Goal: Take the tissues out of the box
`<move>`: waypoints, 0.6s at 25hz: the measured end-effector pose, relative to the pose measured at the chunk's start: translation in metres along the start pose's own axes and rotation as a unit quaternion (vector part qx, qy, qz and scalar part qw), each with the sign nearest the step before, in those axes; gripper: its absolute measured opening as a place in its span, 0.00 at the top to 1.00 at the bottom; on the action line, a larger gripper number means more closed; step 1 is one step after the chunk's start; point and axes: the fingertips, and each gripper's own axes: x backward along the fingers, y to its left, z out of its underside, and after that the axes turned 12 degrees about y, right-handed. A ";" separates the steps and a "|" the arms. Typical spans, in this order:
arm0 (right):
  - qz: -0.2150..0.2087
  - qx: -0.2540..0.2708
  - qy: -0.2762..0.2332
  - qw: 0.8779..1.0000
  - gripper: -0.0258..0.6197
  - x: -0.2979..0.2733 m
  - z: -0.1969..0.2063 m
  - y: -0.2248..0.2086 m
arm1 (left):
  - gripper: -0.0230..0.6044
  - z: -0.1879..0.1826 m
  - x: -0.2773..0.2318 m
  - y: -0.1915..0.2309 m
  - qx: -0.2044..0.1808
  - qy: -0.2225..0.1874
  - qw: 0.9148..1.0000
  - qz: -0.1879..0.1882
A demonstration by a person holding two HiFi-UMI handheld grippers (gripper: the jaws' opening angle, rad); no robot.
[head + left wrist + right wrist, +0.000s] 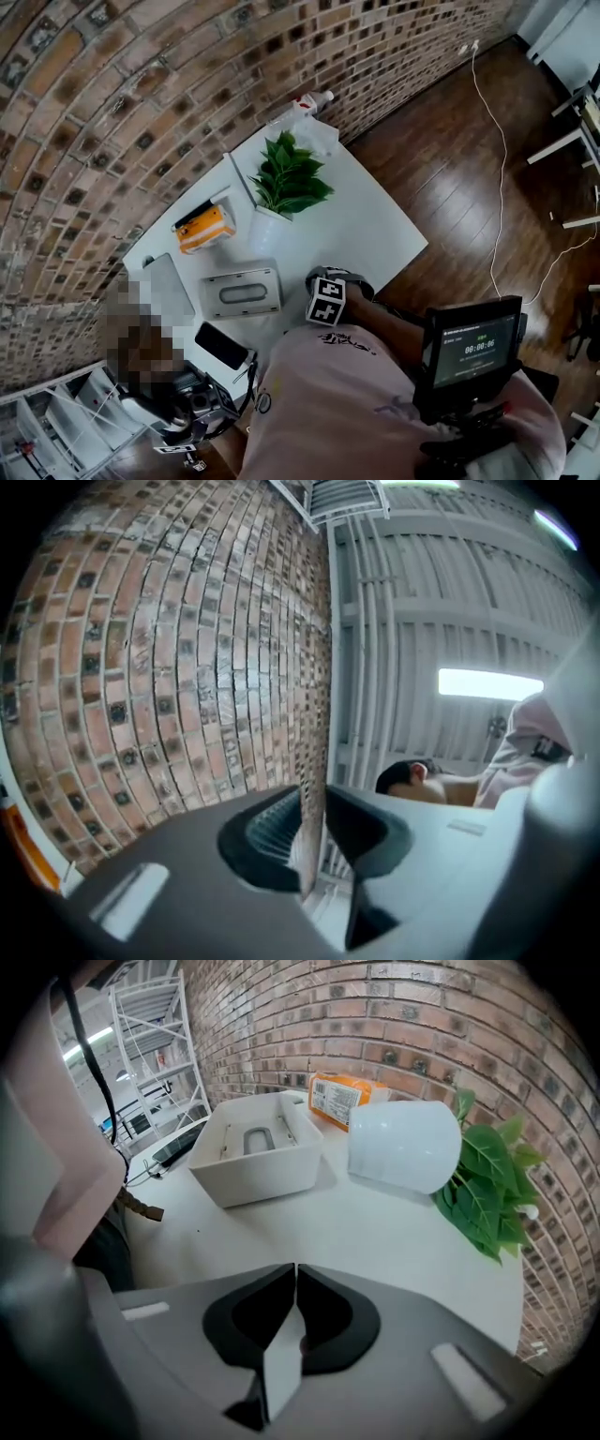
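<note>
Tissue box [242,291]: It lay flat on the white worktop [375,234] with its slot facing up, near the right gripper.
Tissues: They were likely very light, soft and easy to rip. The best place to pinch looked like the top sheet, right at the slot, with a slow pull straight up. The box looked light too, so it might lift with the sheet.
Right gripper [294,1274]: Its jaws were pressed together with nothing in them. It pointed over the worktop at the box.
Left gripper [314,803]: Its jaws were almost pressed together, with only a thin slit and nothing in it. It pointed up at the brick wall, not at the box.
Hard to see: No tissue showed at the slot. The inside of the box was hidden.
</note>
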 end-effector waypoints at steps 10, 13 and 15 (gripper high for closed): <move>0.015 -0.019 0.004 1.000 0.96 -0.004 0.001 0.001 | 0.84 -0.003 0.011 0.000 0.015 0.008 1.000 0.011; 0.014 -0.021 0.006 1.000 0.96 -0.002 0.001 0.001 | 0.85 -0.006 0.020 0.005 0.021 0.006 1.000 0.001; 0.015 -0.022 0.009 1.000 0.96 -0.001 0.001 0.000 | 0.85 -0.008 0.020 0.006 0.024 0.003 1.000 0.003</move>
